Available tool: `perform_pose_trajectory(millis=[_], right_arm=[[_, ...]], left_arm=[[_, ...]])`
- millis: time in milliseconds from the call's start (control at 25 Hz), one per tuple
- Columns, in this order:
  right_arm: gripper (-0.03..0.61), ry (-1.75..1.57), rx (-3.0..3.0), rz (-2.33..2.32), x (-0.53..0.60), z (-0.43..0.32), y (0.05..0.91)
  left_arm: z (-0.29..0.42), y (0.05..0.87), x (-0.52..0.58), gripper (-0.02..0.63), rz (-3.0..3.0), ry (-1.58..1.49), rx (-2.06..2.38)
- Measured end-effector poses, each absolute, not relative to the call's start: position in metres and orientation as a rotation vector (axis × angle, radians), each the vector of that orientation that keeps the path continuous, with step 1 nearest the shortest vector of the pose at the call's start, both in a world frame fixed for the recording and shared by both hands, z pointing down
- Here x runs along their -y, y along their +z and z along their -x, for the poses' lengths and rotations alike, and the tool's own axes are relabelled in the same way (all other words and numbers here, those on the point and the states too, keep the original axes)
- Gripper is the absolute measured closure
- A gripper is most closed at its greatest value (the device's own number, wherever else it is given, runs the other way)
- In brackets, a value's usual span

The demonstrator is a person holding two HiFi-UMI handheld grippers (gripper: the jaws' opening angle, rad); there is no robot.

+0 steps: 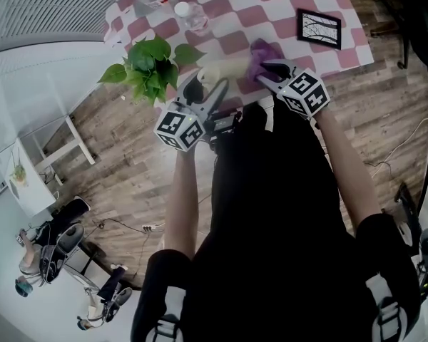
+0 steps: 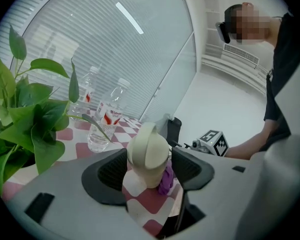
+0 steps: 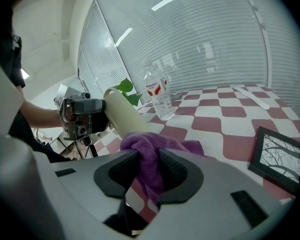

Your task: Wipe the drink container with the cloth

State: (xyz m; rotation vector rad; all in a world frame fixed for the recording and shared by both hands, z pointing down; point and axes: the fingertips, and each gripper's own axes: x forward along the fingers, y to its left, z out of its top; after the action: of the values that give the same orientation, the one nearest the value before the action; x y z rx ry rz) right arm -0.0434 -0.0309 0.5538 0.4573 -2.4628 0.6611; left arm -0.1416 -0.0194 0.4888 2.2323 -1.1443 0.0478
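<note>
A cream drink container [image 2: 148,156] is clamped between the jaws of my left gripper [image 2: 148,170], held tilted above the near edge of the checked table [image 1: 271,13]. In the head view the drink container [image 1: 221,72] lies almost level, lid end toward the left gripper [image 1: 205,91]. My right gripper [image 3: 150,171] is shut on a purple cloth [image 3: 152,151], which is pressed against the container's far end [image 3: 124,116]. The cloth [image 1: 260,54] and the right gripper [image 1: 277,71] sit just right of the container.
A leafy potted plant [image 1: 148,66] stands left of the container at the table edge. Two water bottles [image 1: 191,16] stand behind, a black picture frame [image 1: 319,28] lies to the right, and a white strip [image 3: 253,97] lies far back.
</note>
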Motion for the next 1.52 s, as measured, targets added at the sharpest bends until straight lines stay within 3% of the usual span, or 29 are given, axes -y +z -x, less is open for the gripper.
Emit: perform_pose_trajectory(millis=[360, 720, 1280, 1520], right_arm=[[0.459, 0.675, 2.461, -0.444, 0.031, 0.044, 0.553], [0.476, 0.686, 2.513, -0.374, 0.034, 0.056, 0.527], [0.482, 0.637, 2.771, -0.193, 0.025, 0.108, 0.427], [0.488, 0.663, 2.743, -0.315, 0.041, 0.101, 0.443]], left_arm=[[0.145, 0.49, 0.019, 0.342, -2.225, 0.039, 1.175], [0.133, 0.488, 0.0, 0.342, -2.429, 0.255, 1.065], [0.114, 0.479, -0.007, 0.342, -2.57, 0.421, 1.028], [0.107, 0.476, -0.011, 0.342, -2.61, 0.465, 1.026]])
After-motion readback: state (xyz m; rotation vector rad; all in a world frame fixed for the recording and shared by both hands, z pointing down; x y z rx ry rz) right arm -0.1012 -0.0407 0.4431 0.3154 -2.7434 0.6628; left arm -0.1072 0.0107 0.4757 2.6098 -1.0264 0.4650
